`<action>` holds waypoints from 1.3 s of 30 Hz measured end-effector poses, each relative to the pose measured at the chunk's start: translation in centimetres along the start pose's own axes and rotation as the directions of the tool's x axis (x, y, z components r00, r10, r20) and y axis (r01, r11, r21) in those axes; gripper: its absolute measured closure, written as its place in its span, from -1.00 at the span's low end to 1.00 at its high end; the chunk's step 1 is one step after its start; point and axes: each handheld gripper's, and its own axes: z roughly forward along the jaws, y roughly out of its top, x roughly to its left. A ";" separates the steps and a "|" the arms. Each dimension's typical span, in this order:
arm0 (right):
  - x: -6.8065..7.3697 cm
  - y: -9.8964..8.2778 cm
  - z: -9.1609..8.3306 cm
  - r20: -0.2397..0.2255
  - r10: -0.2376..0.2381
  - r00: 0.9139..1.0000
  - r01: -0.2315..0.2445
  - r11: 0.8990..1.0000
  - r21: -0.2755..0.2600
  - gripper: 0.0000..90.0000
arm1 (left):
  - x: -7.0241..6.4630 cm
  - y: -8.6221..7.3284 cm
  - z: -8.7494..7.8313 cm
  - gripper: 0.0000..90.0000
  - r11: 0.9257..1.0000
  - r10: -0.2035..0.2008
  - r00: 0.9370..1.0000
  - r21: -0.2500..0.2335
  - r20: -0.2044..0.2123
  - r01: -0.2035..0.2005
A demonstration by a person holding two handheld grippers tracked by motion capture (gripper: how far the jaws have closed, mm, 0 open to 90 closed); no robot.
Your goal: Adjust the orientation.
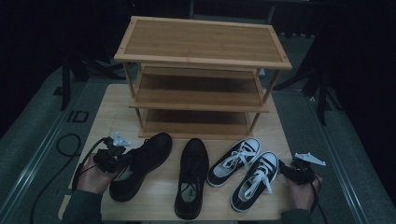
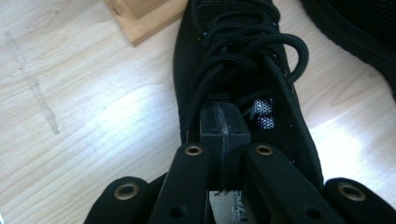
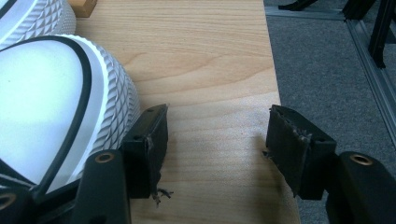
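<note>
My left tool [image 1: 122, 157] is clenched on the black shoe [image 1: 140, 165], its pads pinched together on the tongue edge just below the laces [image 2: 243, 51]. The shoe is black mesh with thick black laces and a white label inside; it lies at the left of the worktop [image 1: 112, 112], toe aimed toward the rack [image 1: 201, 74]. Its mate [image 1: 191, 179] lies just beside it, toward the middle. Next come two black-and-white sneakers [image 1: 247, 172] with white laces. My right tool [image 3: 212, 149] is released, jaws wide over bare wood, one jaw just beside the nearer sneaker's white ribbed toe cap [image 3: 56, 116]. The three-tier wooden rack stands behind all four shoes.
</note>
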 end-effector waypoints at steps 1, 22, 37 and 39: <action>0.0 0.0 0.0 0.000 0.000 1.000 0.000 1.000 0.000 -0.15 | 0.1 0.1 0.1 1.00 1.000 -0.003 1.000 -0.001 -0.004 0.003; 0.0 0.0 0.0 0.000 0.000 1.000 0.000 1.000 0.000 -0.15 | 2.3 0.9 0.8 1.00 0.999 -0.050 0.998 -0.014 -0.034 0.049; 0.0 0.0 0.0 0.000 0.000 1.000 0.000 1.000 0.000 -0.15 | 0.9 1.6 -1.4 0.68 0.999 0.008 1.000 -0.045 0.020 -0.008; 0.0 0.0 0.0 0.000 0.001 1.000 -0.001 1.000 0.000 -0.15 | 0.9 1.9 -1.9 0.62 0.998 0.008 0.999 -0.060 0.039 -0.006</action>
